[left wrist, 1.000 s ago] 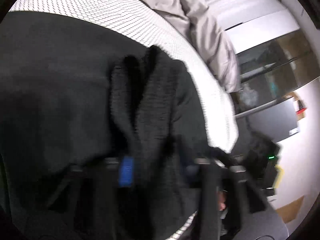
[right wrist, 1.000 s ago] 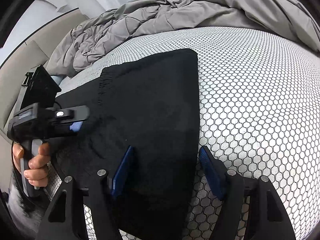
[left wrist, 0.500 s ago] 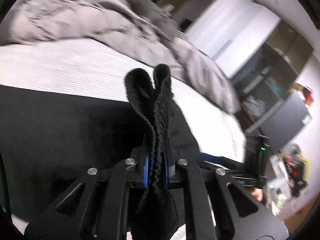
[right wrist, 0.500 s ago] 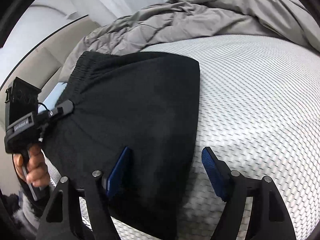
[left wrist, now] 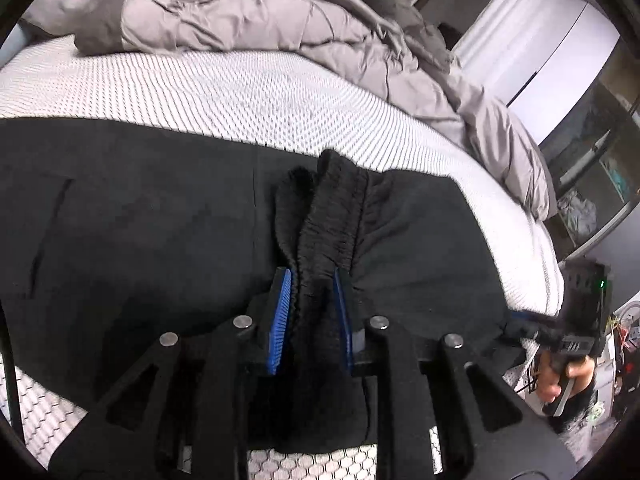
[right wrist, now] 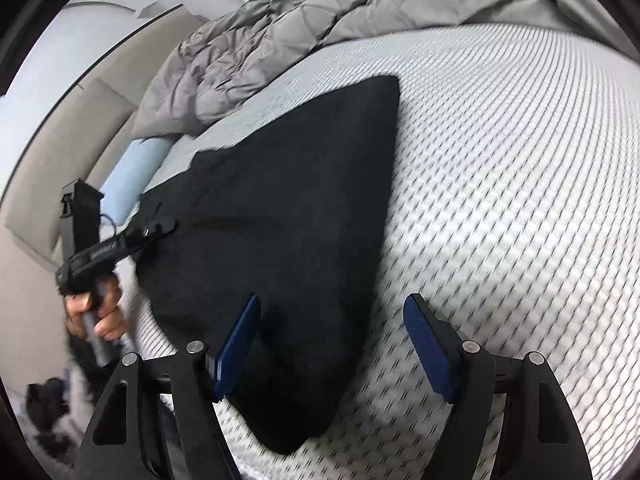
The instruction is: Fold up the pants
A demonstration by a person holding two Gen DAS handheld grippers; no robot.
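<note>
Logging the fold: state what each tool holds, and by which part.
Left tool: black pants, with its jaws around the bunched elastic waistband. Right tool: holds nothing, open over the pants' edge.

The pants point(left wrist: 140, 220) run off the left edge of the left wrist view, so their full length cannot be told. The waistband point(left wrist: 336, 208) drops behind the left tool point(left wrist: 312, 292), and whether its blue pads point(left wrist: 282, 312) press the cloth cannot be told. In the right wrist view the mattress point(right wrist: 520, 200) pattern is smeared by blur, and the left tool's tip point(right wrist: 160, 228) is too small to read. The shelf point(left wrist: 592, 168) contents are unclear
</note>
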